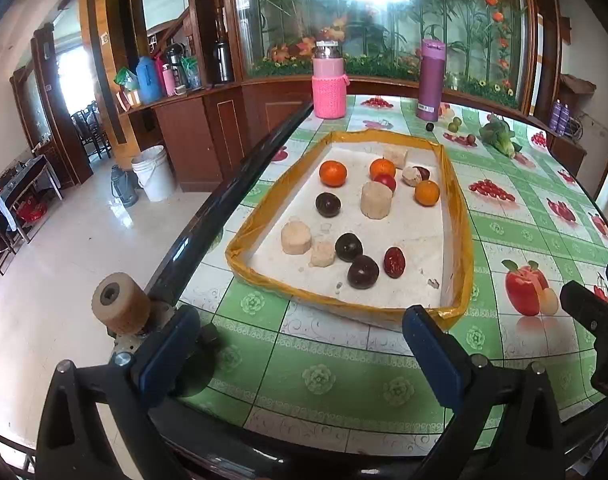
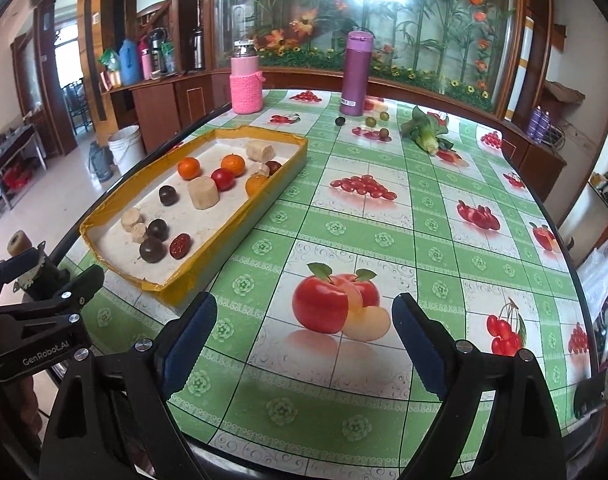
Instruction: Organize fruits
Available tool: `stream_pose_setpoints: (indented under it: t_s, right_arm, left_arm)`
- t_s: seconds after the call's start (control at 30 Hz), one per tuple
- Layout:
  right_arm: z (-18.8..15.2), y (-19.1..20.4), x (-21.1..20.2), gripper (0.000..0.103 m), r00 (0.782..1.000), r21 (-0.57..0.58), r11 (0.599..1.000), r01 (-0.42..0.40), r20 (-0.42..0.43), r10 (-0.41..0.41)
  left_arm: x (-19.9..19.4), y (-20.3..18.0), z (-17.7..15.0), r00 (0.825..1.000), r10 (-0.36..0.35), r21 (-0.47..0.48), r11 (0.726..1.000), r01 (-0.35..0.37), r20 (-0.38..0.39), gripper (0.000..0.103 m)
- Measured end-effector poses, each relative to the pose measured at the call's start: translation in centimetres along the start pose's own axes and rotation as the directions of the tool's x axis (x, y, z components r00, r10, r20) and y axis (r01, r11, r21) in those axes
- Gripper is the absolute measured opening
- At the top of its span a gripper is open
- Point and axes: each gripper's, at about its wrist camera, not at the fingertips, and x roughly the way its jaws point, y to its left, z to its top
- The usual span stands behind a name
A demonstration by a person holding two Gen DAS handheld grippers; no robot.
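A shallow tray with a yellow rim [image 1: 461, 216] [image 2: 240, 220] lies on the table. It holds three oranges [image 1: 333, 173] [image 2: 188, 168], a red tomato [image 1: 385, 181] [image 2: 223, 179], three dark round fruits [image 1: 348, 247] [image 2: 151, 249], a red date [image 1: 394, 262] [image 2: 179, 245] and several beige cylinder pieces [image 1: 376, 200] [image 2: 202, 193]. My left gripper [image 1: 300, 352] hangs open and empty in front of the tray's near end. My right gripper [image 2: 305, 340] is open and empty too, right of the tray over a printed apple. Each gripper shows at the edge of the other's view.
Far back stand a pink-sleeved bottle [image 2: 246, 82] and a purple flask [image 2: 355, 74]. Near them lie small loose fruits [image 2: 369, 121] and a leafy green vegetable [image 2: 425, 132]. The green fruit-print tablecloth [image 2: 383, 240] covers the round table. Its dark edge [image 1: 224, 200] runs along the left.
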Motion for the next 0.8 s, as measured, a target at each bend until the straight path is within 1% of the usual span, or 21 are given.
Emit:
stream_pose_setpoints:
  t_s: [0.1,0.23,0.4,0.47,0.7,0.8]
  right_arm:
    - [-0.18,0.09,0.12,0.09,1.0,0.015,1.0,0.004,-0.008,-0.004]
    - [-0.48,0.46,0.28,0.09,1.0,0.004,1.0,0.015,-0.017,-0.015]
    - [-0.63,0.61,0.25,0.09,1.0,0.001,1.0,0.021,-0.02,-0.021]
    - [-0.64,0.61,0.27,0.09,1.0,0.002,1.0,0.022,-0.021,-0.022]
    - [-0.68,0.57,0.35,0.09,0.999,0.001,1.0,0.021,-0.024,-0.021]
    - [-0.79,0.43,0.51,0.09,0.999,0.008,1.0,0.022,-0.029,-0.022]
  left_arm:
    - [-0.22,0.26,-0.03,1.0,-0.018,-0.007,1.0,0.018,0.009,0.102]
    - [-0.48,0.61,-0.15,0.999,-0.039,-0.016,0.999,0.039,0.02,0.103]
    - [-0.49,0.8,-0.16,0.998,-0.055,-0.019,0.998,0.056,0.016,0.103]
    - [-0.48,0.95,-0.14,0.997,-0.073,-0.028,0.997,0.073,0.014,0.103]
    - [-0.78,0.79,0.03,0.991,-0.124,-0.037,0.991,0.126,0.051,0.102]
    - [-0.85,0.68,0.13,0.99,-0.133,-0.037,0.99,0.135,0.05,0.102]
